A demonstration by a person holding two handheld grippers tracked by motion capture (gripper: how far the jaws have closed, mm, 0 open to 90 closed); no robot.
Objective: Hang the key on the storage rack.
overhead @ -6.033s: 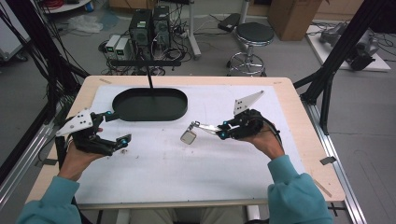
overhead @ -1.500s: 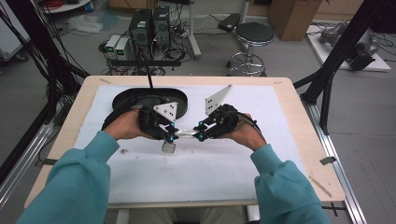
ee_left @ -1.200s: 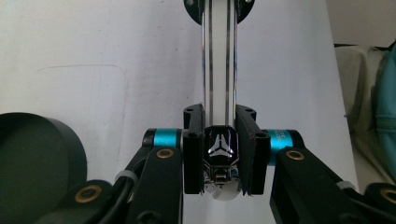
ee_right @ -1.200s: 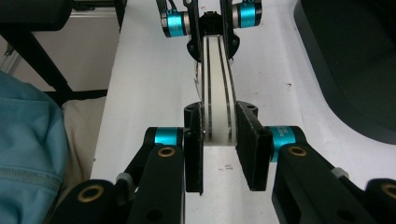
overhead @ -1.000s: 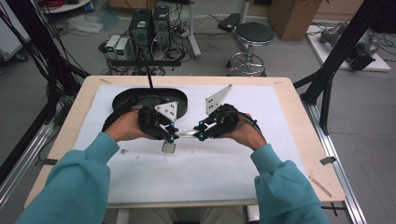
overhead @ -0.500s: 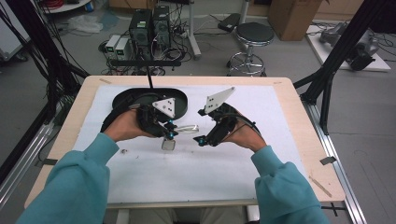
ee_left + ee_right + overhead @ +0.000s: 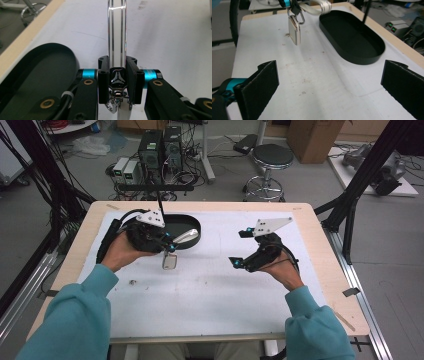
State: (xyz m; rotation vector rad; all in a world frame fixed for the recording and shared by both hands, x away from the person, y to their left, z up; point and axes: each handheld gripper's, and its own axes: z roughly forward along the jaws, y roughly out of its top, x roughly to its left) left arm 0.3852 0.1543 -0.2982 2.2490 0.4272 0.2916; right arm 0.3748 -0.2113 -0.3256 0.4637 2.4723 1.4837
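In left gripper [image 7: 170, 246]: shiny, seemingly metal keychain [image 7: 169, 260].

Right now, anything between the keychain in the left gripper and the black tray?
Nothing visible. The left gripper holds the keychain just off the black tray rim; only bare white mat lies between. The right gripper is open, well clear.

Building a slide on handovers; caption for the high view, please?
Left gripper holds a metal key fob beside the black tray; right gripper open.

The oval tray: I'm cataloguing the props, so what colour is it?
Plain black, no pattern. The tray shows best in the right gripper view.
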